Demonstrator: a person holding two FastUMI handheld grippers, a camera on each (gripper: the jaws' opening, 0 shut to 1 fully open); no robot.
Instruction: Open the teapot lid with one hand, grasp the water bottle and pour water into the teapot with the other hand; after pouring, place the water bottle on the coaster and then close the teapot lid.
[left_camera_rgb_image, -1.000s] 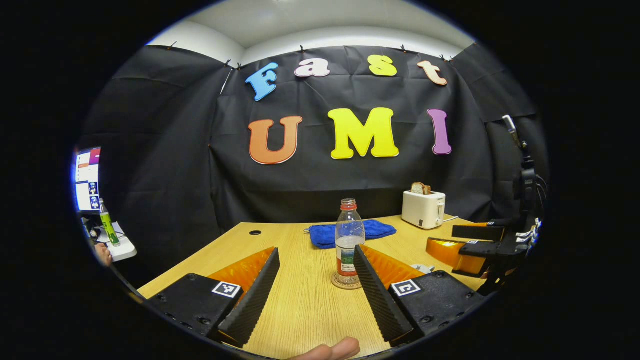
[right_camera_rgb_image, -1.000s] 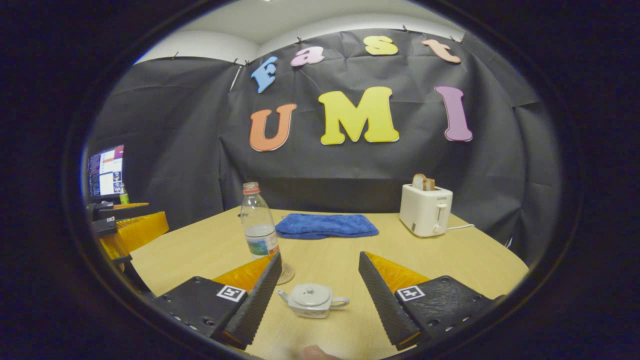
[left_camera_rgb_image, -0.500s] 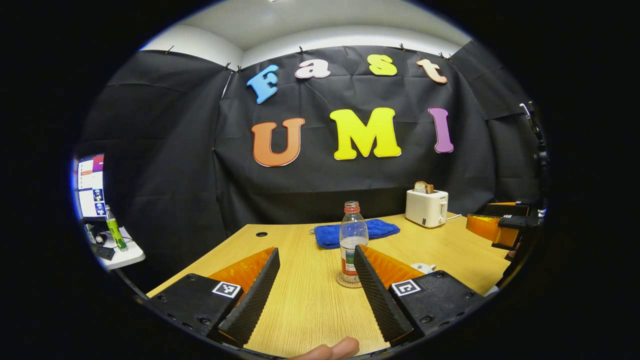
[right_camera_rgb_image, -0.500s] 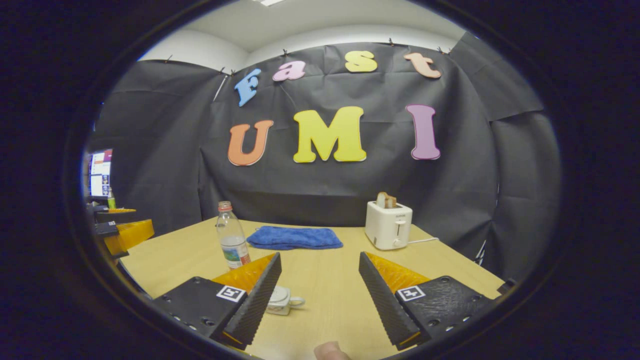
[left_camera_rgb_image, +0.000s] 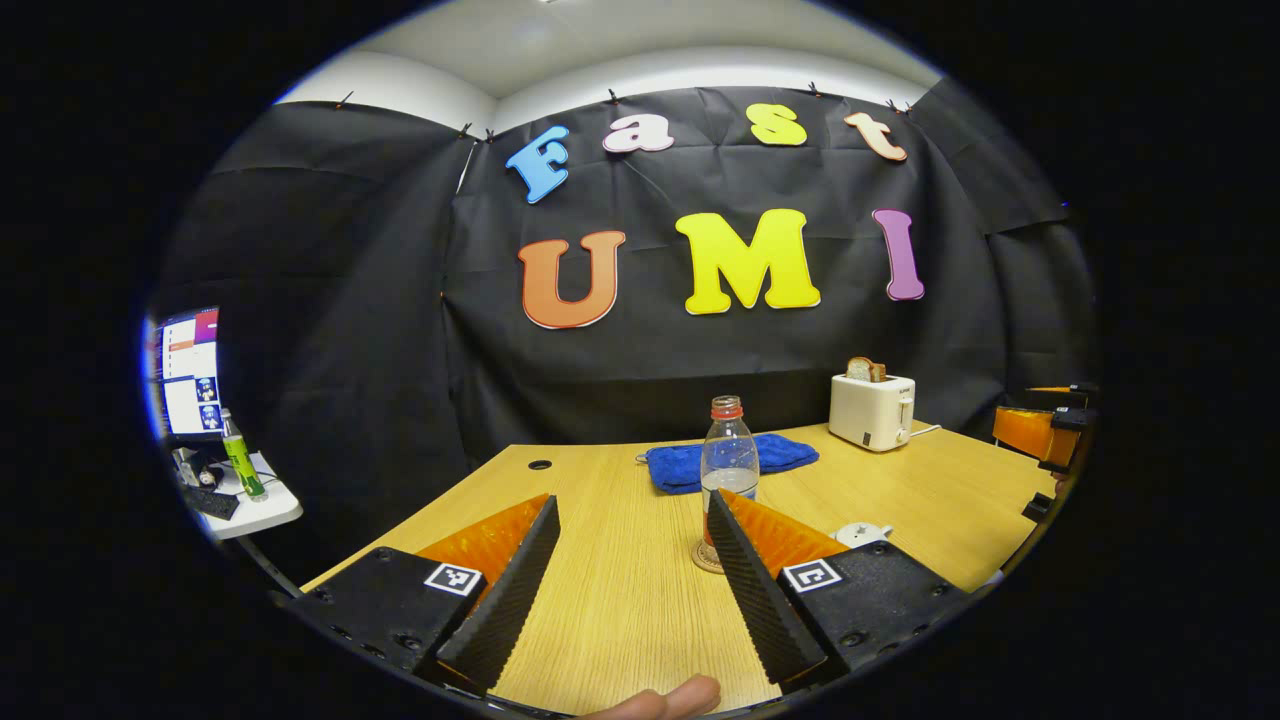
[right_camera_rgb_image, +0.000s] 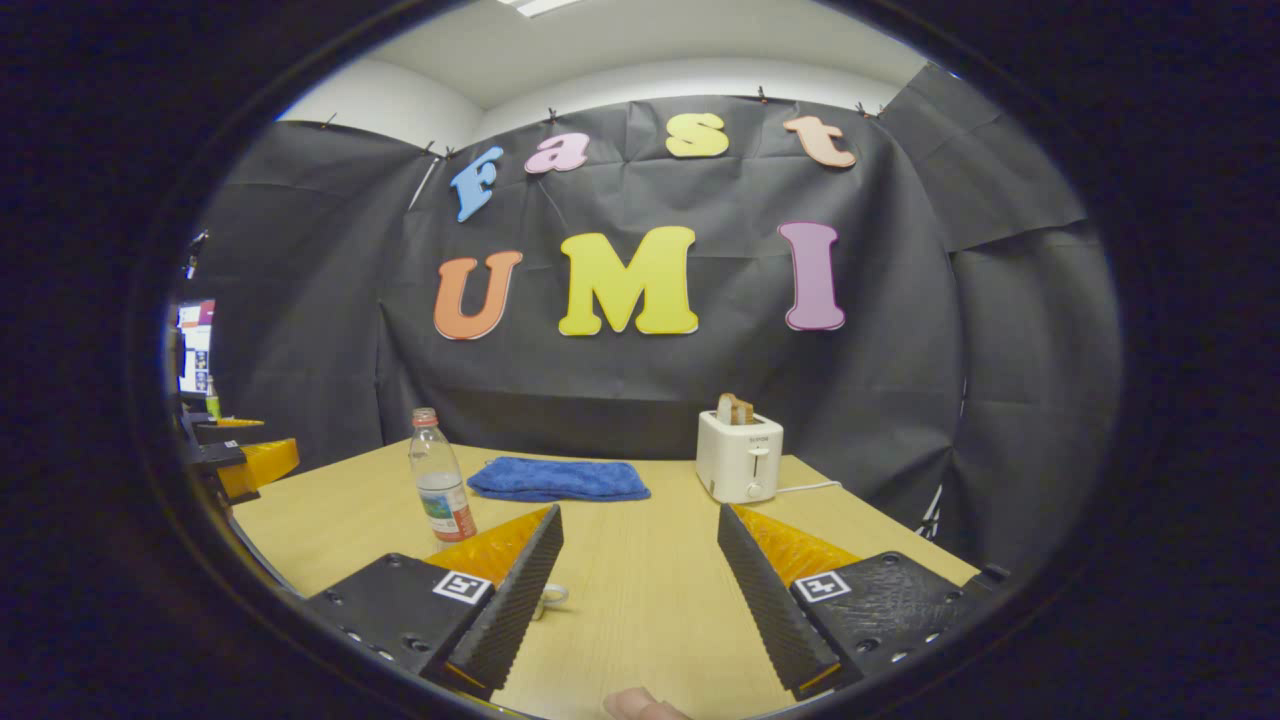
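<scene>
- Pale wood grain covers the desk (left_camera_rgb_image: 620, 600), where a clear water bottle (left_camera_rgb_image: 728, 462) with a red cap stands upright on a round coaster (left_camera_rgb_image: 703, 560), seen in the left gripper view.
- The left gripper (left_camera_rgb_image: 632, 580) hovers over the near edge of the desk, jaws spread wide and holding nothing; the bottle's base is partly hidden behind one of its fingers (left_camera_rgb_image: 745, 585).
- A white teapot (left_camera_rgb_image: 862, 534), lid in place, sits on the desk just right of the bottle, peeking above the gripper's body.
- A blue cloth (left_camera_rgb_image: 735, 462) lies folded behind the bottle; a white toaster (left_camera_rgb_image: 873, 412) with bread in its slot stands at the far right, near the black wall.
- A fingertip (left_camera_rgb_image: 668, 698) of the person holding the tool shows at the bottom edge.
- In the right gripper view, the right gripper (right_camera_rgb_image: 640, 590) also hangs above the desk (right_camera_rgb_image: 640, 640) with jaws wide apart and empty.
- There the bottle (right_camera_rgb_image: 441, 490) stands to the left, the cloth (right_camera_rgb_image: 558, 479) and toaster (right_camera_rgb_image: 740, 455) beyond, and only the teapot's handle (right_camera_rgb_image: 553, 597) shows beside one finger (right_camera_rgb_image: 515, 600).
- The left gripper (right_camera_rgb_image: 245, 462) appears at the far left of that view, well apart from the bottle.
- A monitor (left_camera_rgb_image: 190, 372) and a green bottle (left_camera_rgb_image: 240, 462) sit on a side table outside the booth.
</scene>
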